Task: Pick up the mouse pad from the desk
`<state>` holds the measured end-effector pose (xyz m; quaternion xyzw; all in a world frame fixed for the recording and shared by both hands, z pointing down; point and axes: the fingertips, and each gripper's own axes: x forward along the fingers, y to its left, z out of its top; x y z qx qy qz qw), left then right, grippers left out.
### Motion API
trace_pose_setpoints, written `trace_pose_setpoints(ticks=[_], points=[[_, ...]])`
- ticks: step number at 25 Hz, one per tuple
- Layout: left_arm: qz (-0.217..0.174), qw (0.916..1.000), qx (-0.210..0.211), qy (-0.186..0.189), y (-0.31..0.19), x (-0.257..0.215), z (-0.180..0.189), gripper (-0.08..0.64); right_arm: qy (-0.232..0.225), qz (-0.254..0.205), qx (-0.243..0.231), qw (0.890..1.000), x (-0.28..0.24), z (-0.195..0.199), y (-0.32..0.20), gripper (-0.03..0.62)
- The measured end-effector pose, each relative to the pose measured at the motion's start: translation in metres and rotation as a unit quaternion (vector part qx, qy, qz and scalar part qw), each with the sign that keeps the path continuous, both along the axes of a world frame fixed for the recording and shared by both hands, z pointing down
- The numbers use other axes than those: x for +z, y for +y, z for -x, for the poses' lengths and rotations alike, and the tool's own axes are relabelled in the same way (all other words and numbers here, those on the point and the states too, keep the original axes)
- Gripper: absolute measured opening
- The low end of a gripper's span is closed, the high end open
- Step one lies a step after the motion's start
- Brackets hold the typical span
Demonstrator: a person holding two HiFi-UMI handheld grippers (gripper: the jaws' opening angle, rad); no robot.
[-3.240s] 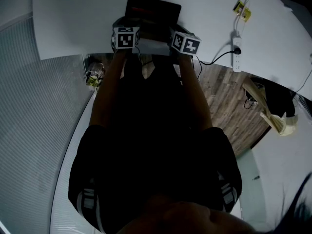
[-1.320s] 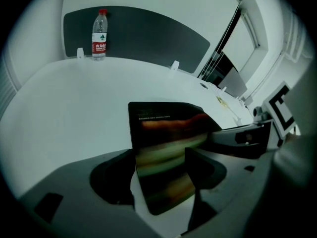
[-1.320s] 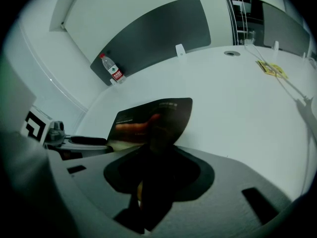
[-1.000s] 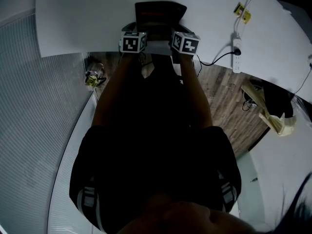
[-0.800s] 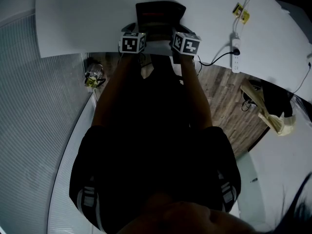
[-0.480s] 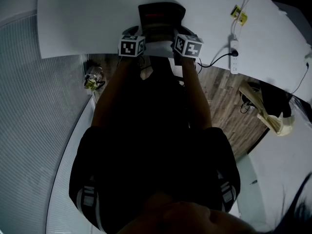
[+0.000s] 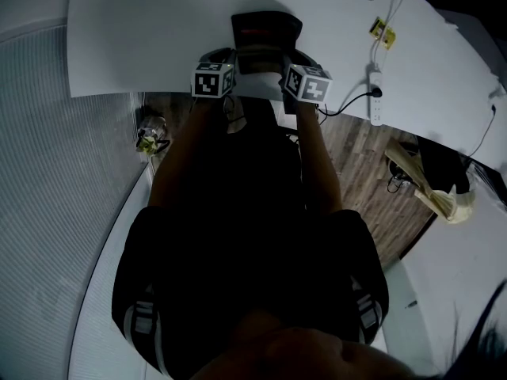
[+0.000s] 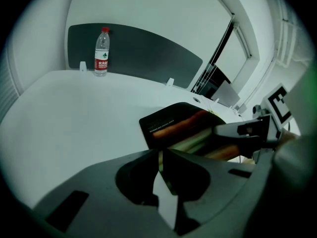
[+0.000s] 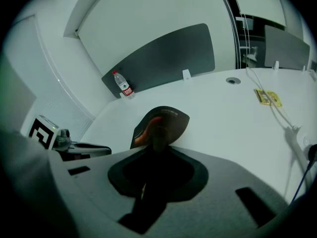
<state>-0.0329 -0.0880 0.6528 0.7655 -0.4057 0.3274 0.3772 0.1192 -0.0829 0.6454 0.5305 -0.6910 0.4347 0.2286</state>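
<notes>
Pad is sitting at 12 o'clock in head view, over white desk, betw. both grippers. L gripper is gripping pad's near edge at its 7 o'clock. Its jaws have just been closing and are now pinching the thin edge w/ almost no gap. R gripper is gripping the near edge at 5 o'clock. Its jaws have also just been closing, w/ pad's edge betw. them. Near edge is hanging clear of desk, pad tilting & bending; can't tell if far edge is touching. Bottle is standing upright at 11 o'clock in L gripper view, by dark divider. Power strip is lying at pad's 3 o'clock, well apart.
</notes>
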Motion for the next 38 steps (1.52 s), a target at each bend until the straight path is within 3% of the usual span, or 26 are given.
trace_pose_setpoints(ticks=[7,21,28,38], points=[[-0.037,0.9989,-0.017,0.022,-0.009,-0.029,0.0,0.005,-0.013,-0.034,-0.001,0.999,-0.036,0.003,-0.006,0.048],[-0.119,0.9909,-0.057,0.025,-0.043,-0.101,-0.004,0.005,-0.015,-0.083,-0.017,0.996,-0.068,-0.013,-0.036,0.038],[-0.155,0.9846,-0.077,0.027,-0.059,-0.134,0.011,0.005,-0.013,-0.124,-0.022,0.992,-0.099,-0.008,-0.054,0.034],[-0.222,0.9711,-0.073,0.05,-0.071,-0.191,0.051,0.005,0.005,-0.173,0.016,0.985,-0.149,0.005,-0.06,0.034]])
